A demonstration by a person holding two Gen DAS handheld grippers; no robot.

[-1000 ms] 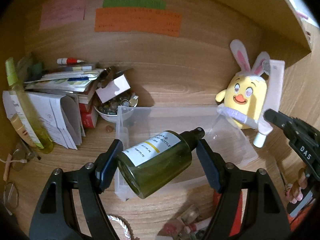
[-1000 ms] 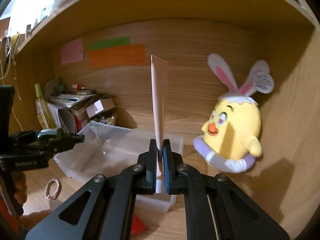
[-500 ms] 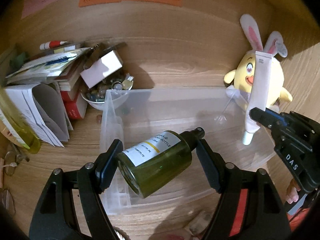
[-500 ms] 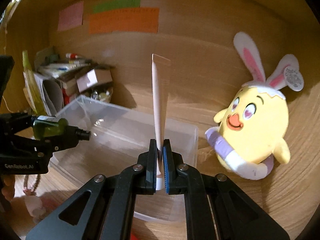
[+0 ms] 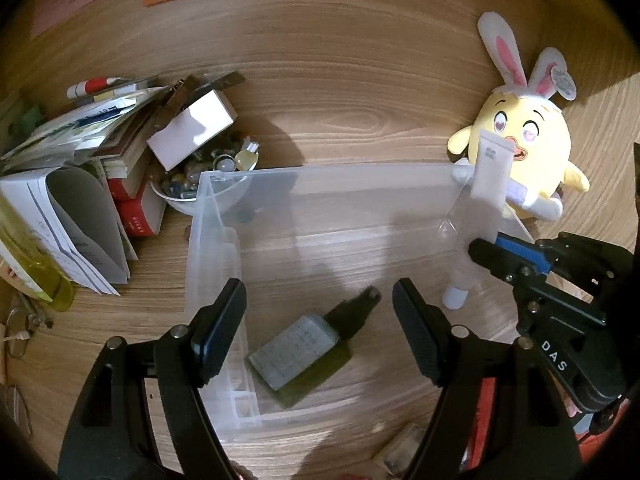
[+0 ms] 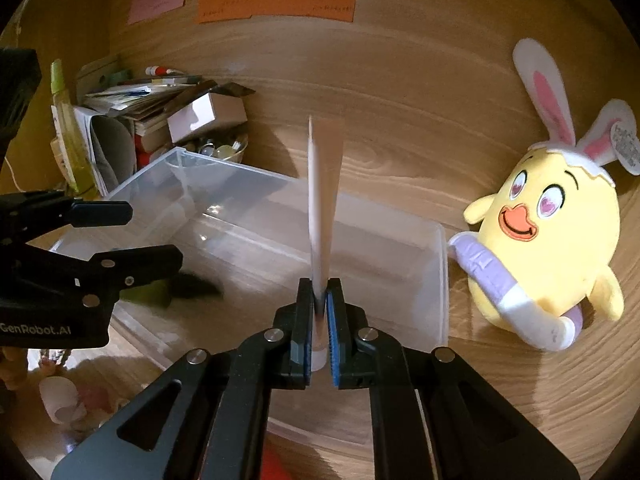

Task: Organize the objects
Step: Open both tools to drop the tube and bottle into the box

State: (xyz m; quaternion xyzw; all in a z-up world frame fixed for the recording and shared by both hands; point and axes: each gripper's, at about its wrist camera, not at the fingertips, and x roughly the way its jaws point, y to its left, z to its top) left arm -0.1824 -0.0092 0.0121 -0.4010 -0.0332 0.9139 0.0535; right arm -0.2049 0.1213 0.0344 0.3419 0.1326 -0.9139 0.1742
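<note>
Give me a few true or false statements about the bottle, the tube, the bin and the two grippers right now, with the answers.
1. The green bottle lies inside the clear bin. True.
2. The left gripper is shut on the bottle. False: its jaws are open, with the bottle lying below them.
3. The right gripper clamps the tube near its cap end. True.
4. The tube lies flat in the bin. False: it stands up from the right gripper, above the bin.
5. The plush chick sits outside the bin. True.

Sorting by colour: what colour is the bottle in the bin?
Dark olive green bottle, pale label; clearest in left wrist view.
</note>
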